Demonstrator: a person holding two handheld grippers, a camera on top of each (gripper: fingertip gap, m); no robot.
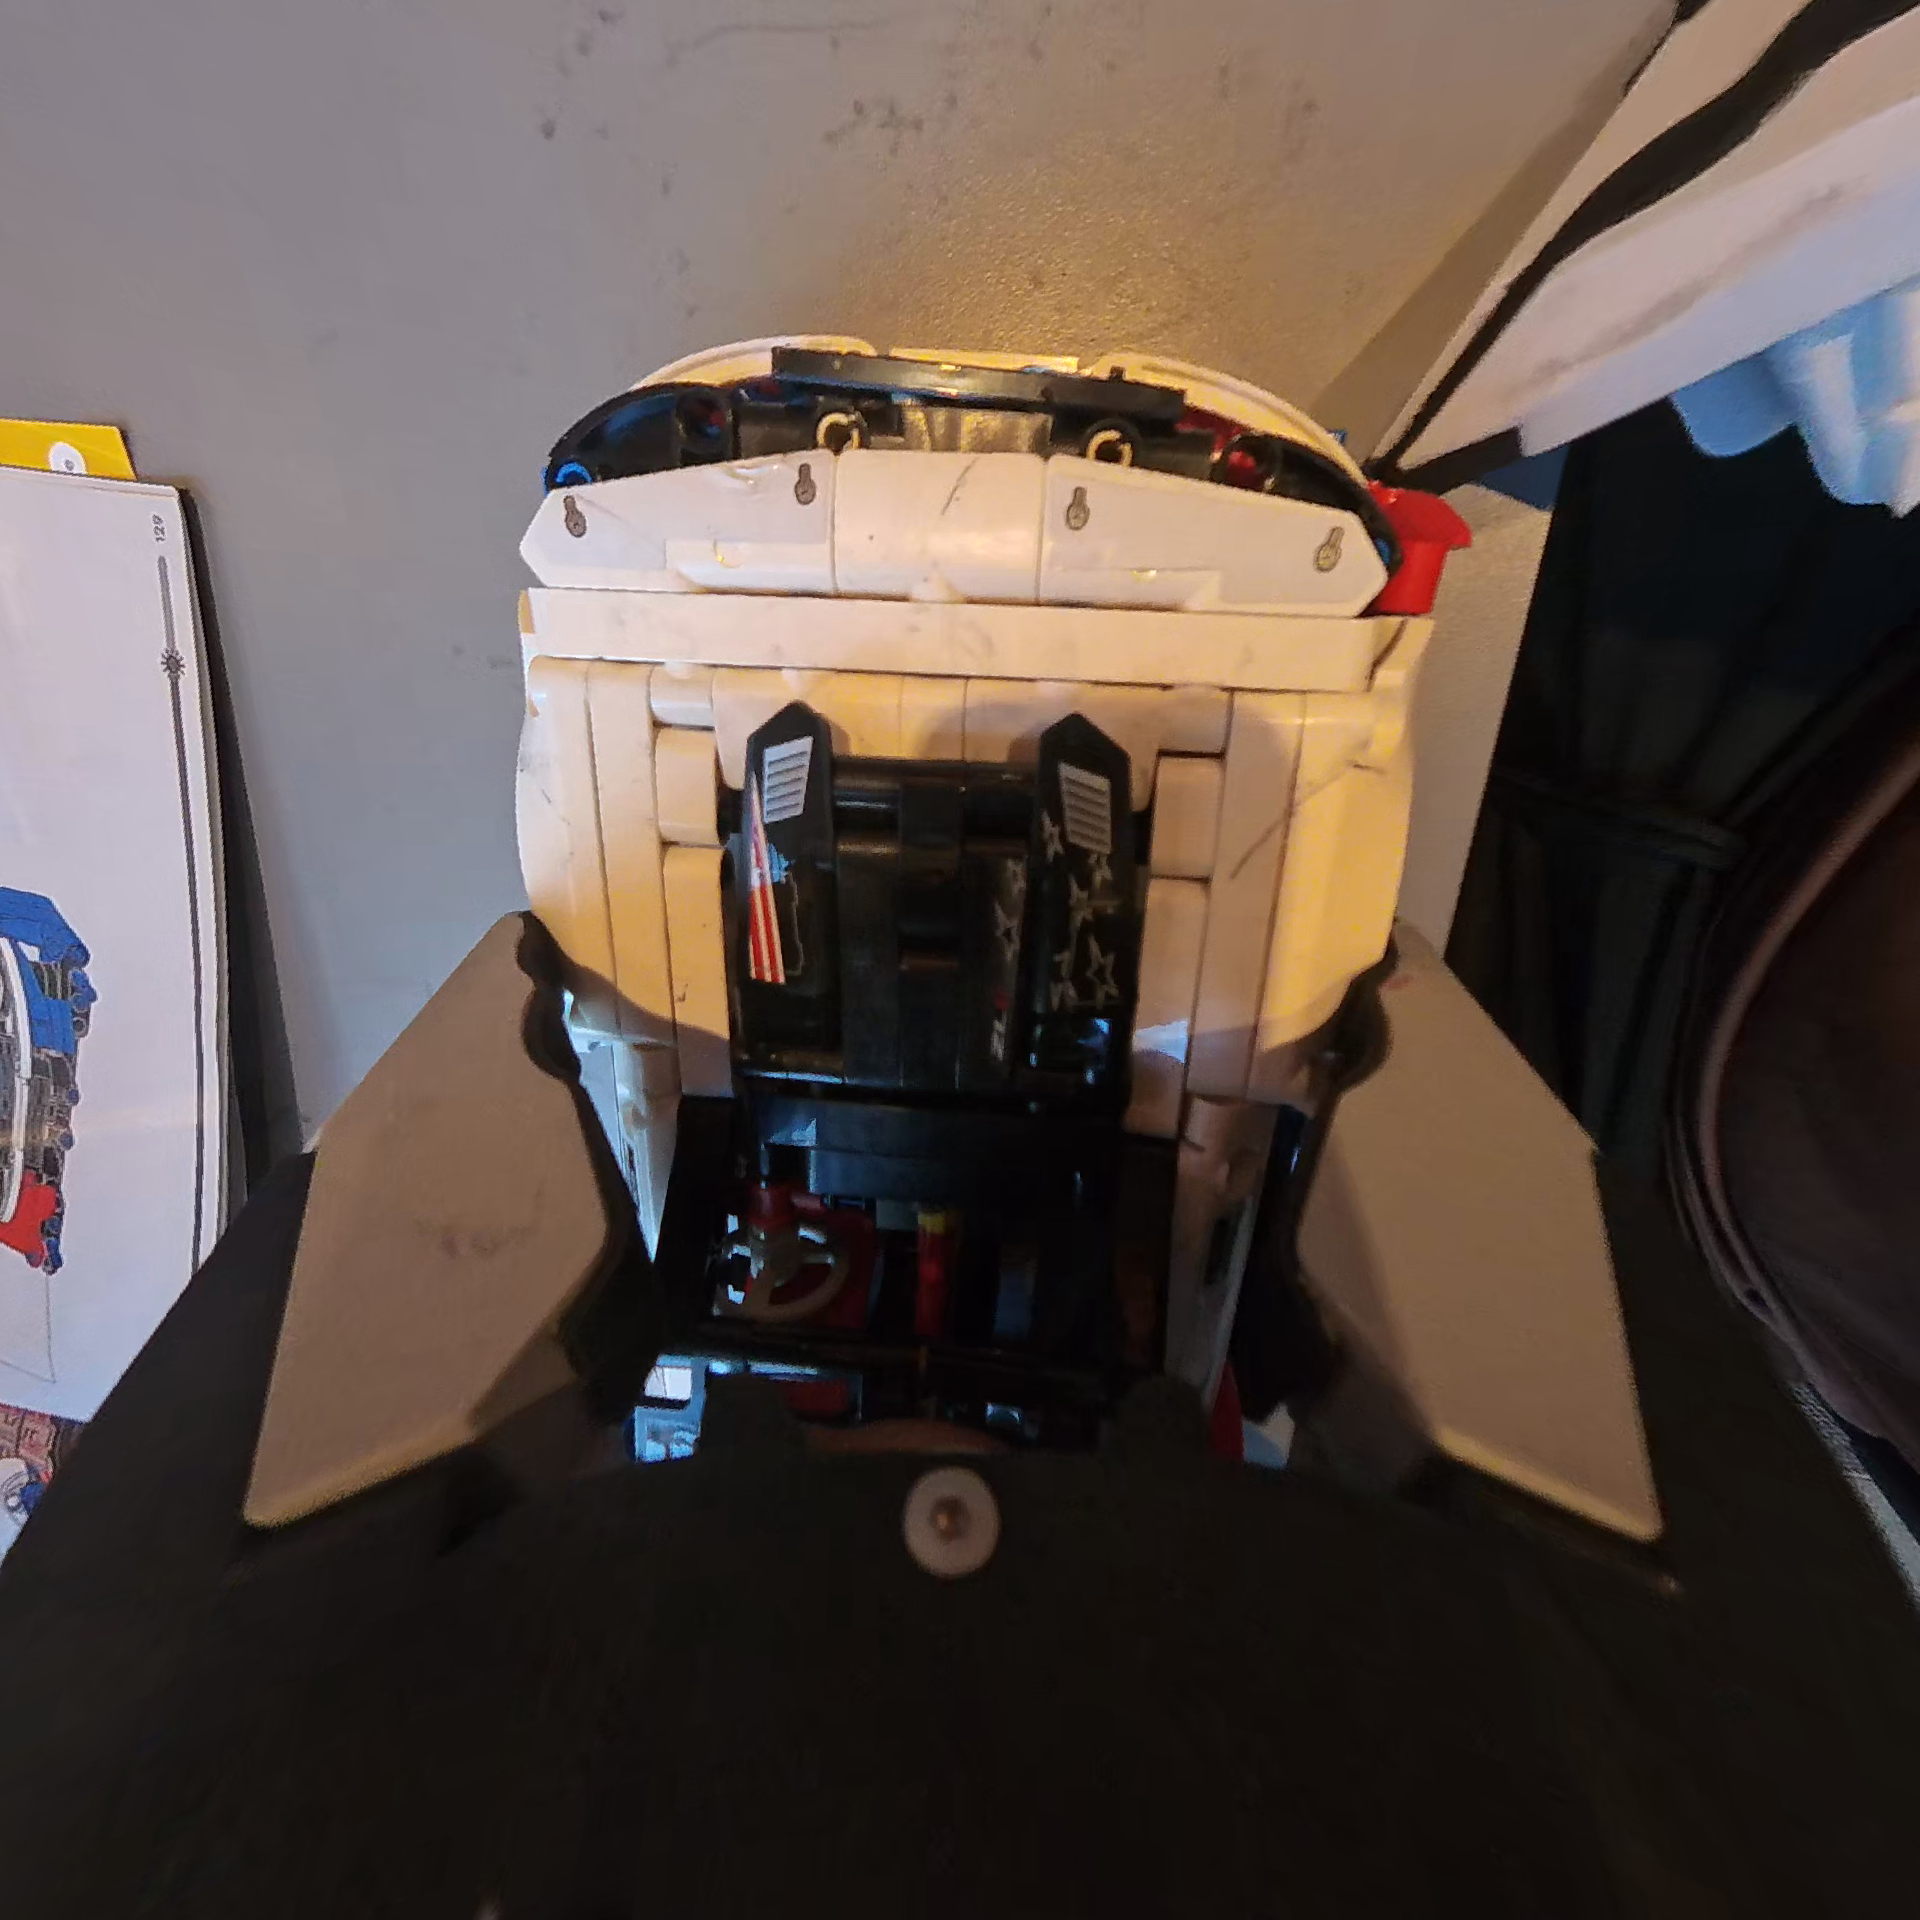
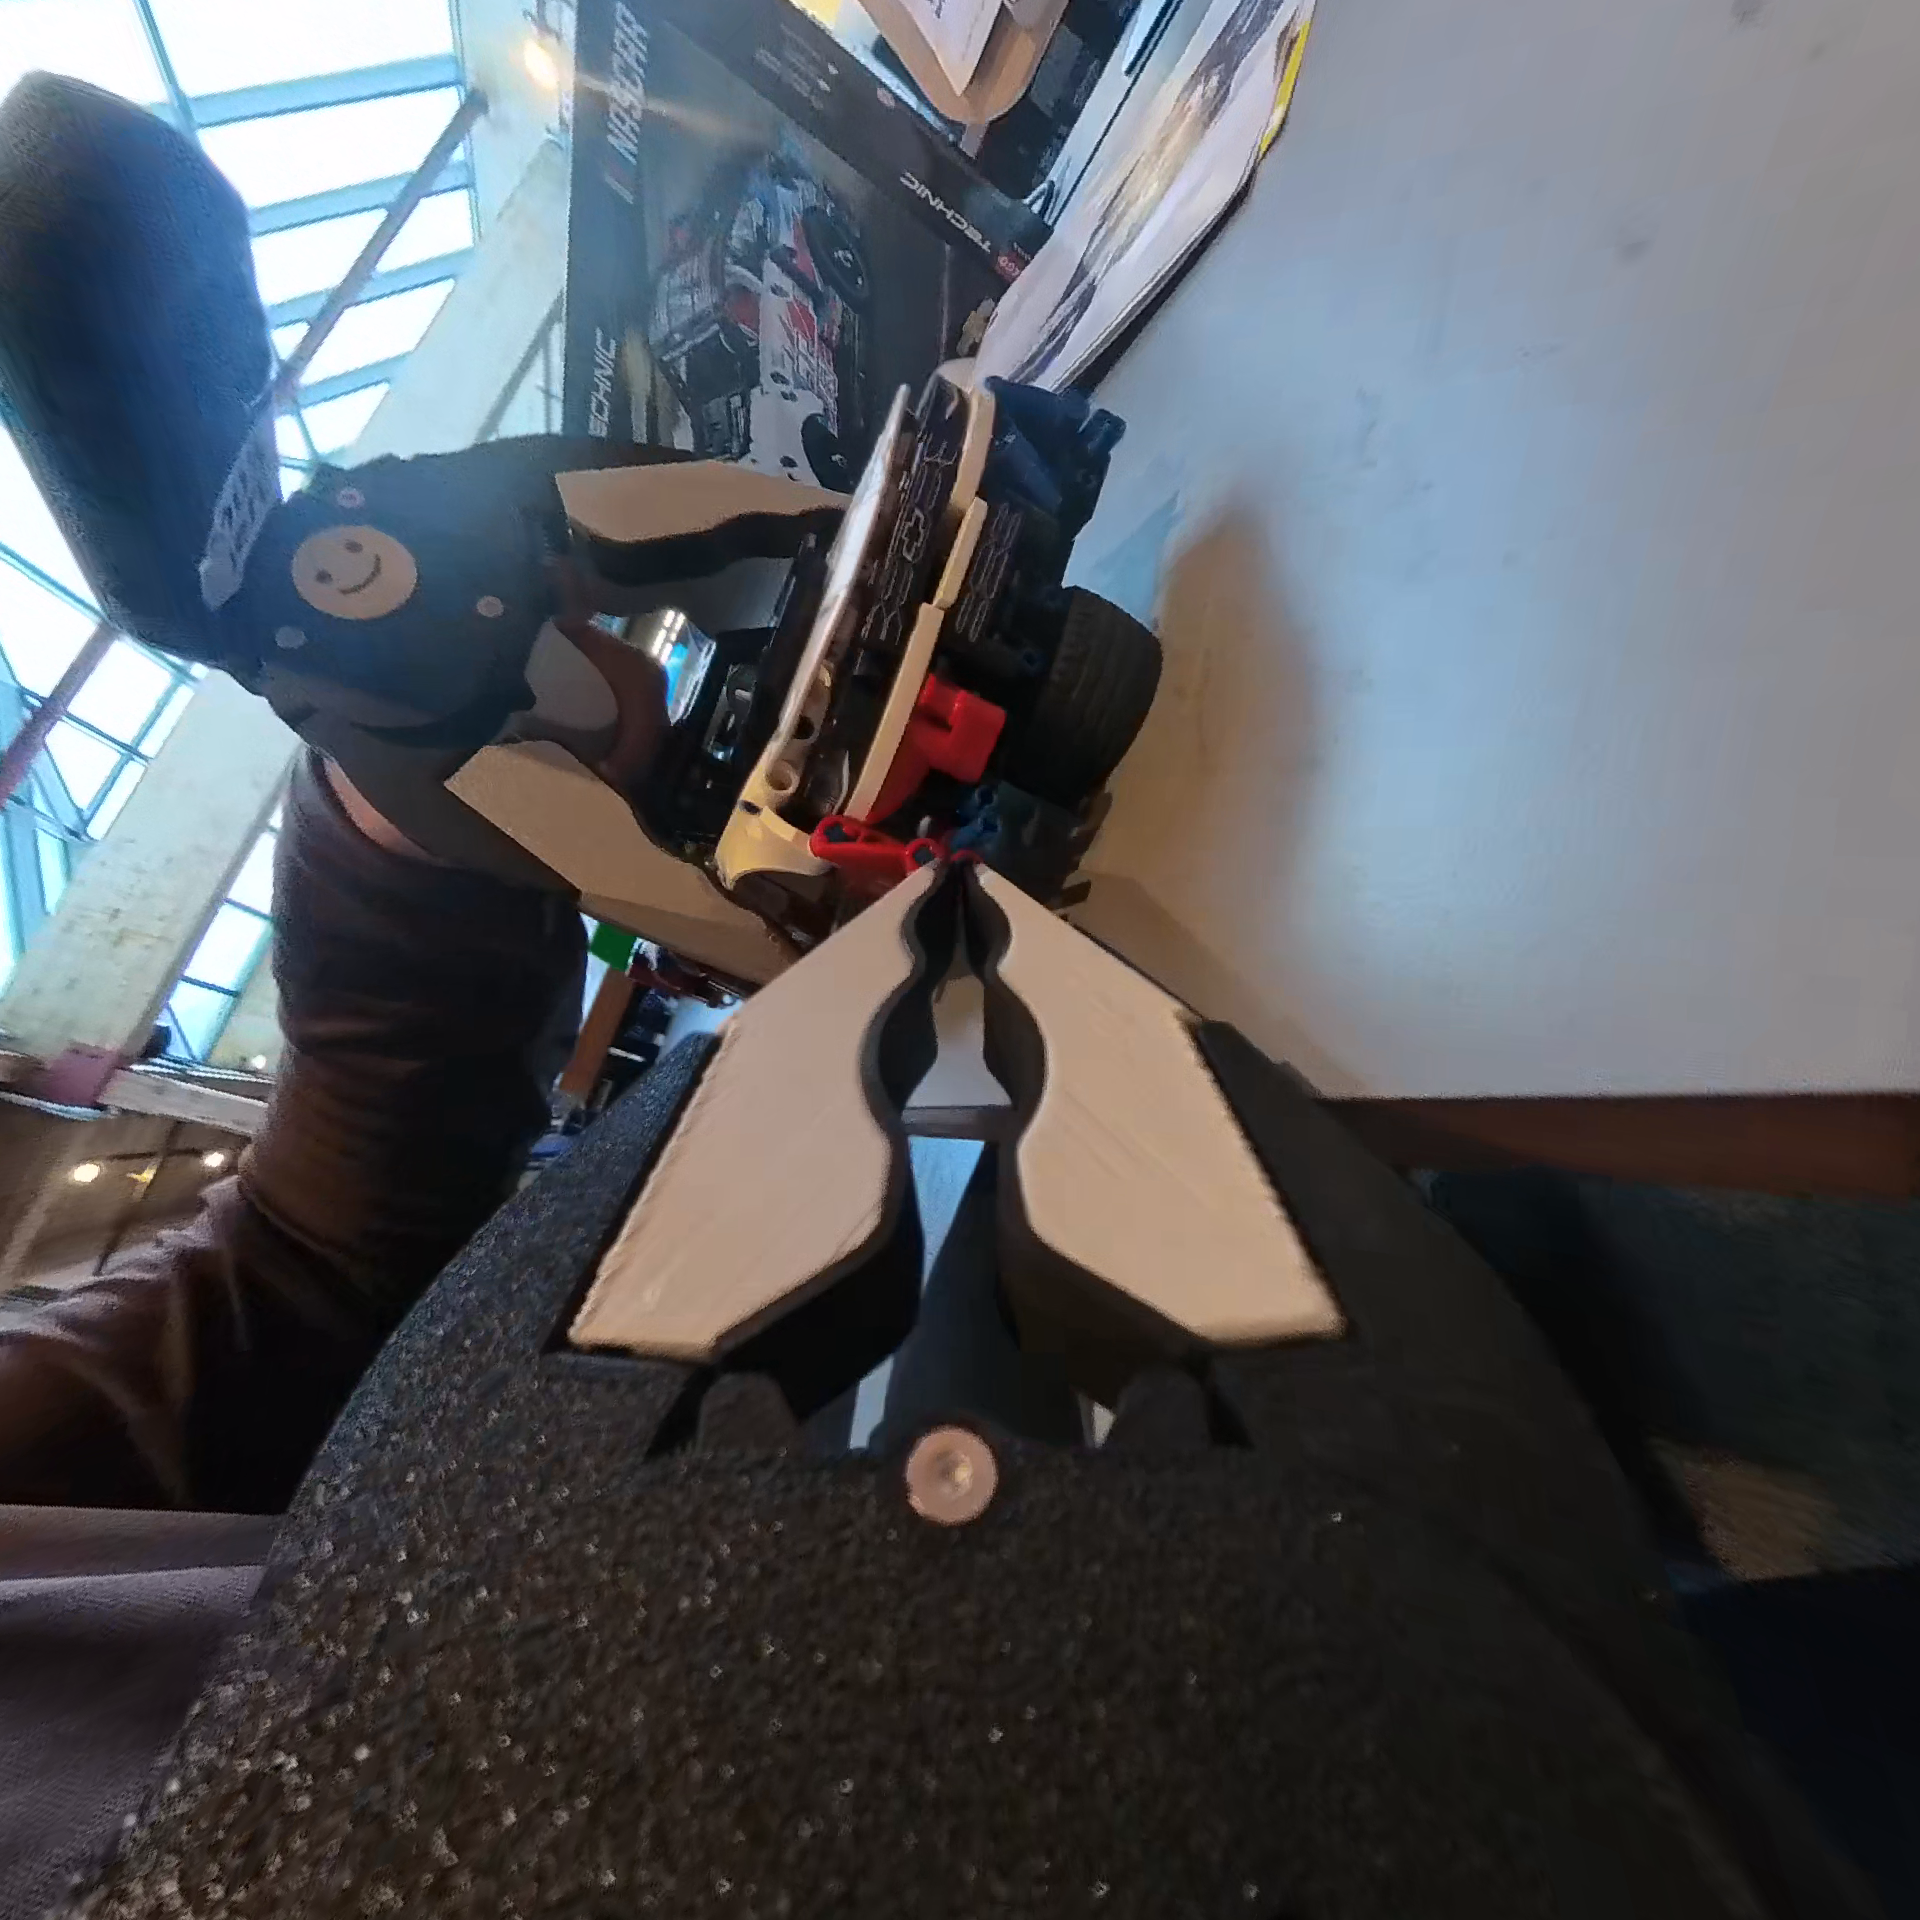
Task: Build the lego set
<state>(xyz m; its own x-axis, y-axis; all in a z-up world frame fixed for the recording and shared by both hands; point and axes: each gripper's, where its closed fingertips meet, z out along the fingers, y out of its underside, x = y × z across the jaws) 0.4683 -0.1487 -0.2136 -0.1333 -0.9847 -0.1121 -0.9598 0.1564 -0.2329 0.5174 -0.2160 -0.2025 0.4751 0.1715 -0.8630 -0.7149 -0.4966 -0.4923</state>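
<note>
Left wrist view first: the left tongs (image 1: 956, 1049) are spread wide around the car (image 1: 966, 790), one finger on each side of the white body, so they're clamping it across its width. Looks to me like that's purely to steady it while the other hand does the fiddly bit. The car sits on the pale surface (image 1: 416, 260) with its nose pointing away from the camera, and you look down through the open roof at the seats and steering wheel. The manual (image 1: 94, 883) lies open just to the left, probably kept there so the current step can be checked at a glance.

Right wrist view: the picture is rolled sideways, so the surface (image 2: 1558, 520) runs up the right. The right tongs (image 2: 951, 868) are pinched nearly together at the car's (image 2: 914, 582) front corner, tips right at a small red piece (image 2: 868, 840) by the bumper. I can't tell if they actually hold it or are just pushing on it. My guess is that a pin or connector is being seated there. The left tongs (image 2: 769, 717) show here too, straddling the body. The box (image 2: 748, 260) stands behind.
</note>
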